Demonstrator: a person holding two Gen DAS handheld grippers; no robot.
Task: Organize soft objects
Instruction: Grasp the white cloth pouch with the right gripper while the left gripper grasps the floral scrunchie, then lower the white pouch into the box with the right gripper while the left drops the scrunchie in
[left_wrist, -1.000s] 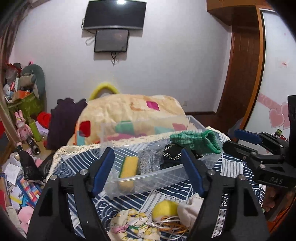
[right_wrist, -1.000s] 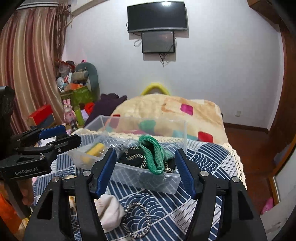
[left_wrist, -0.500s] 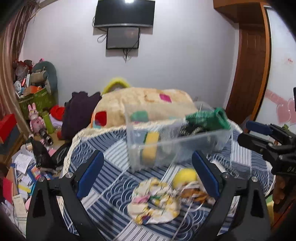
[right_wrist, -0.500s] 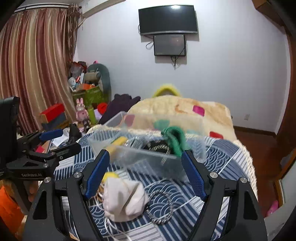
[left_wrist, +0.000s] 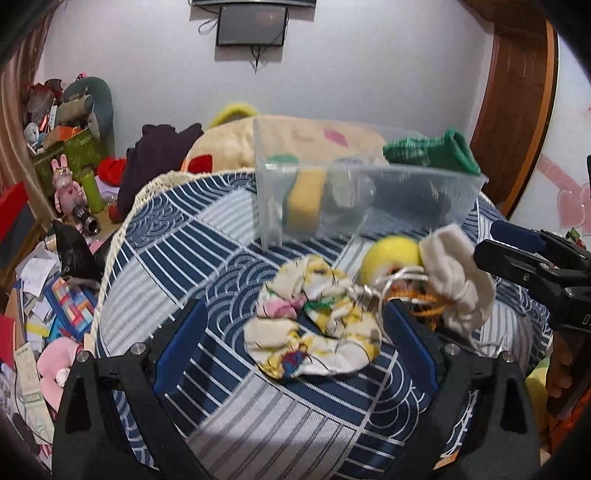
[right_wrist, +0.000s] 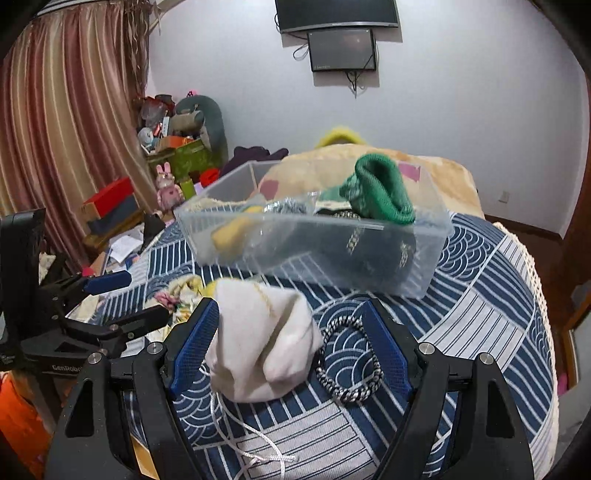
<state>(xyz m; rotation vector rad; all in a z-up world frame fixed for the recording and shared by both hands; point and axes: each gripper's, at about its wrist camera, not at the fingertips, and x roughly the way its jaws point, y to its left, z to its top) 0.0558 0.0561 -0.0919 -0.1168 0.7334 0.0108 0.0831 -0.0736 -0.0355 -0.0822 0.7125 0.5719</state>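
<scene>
Both grippers, left (left_wrist: 291, 339) and right (right_wrist: 288, 347), gape wide and empty; lower-centre, the white pouch's (right_wrist: 258, 347) loose cord (right_wrist: 251, 435) may snag if lifted.

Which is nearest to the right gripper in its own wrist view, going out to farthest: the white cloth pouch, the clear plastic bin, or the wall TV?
From the right gripper:
1. White cloth pouch, between the open fingers, toward the left one.
2. Clear plastic bin, farther back on the patterned cover.
3. Wall TV, high on the far wall.
</scene>
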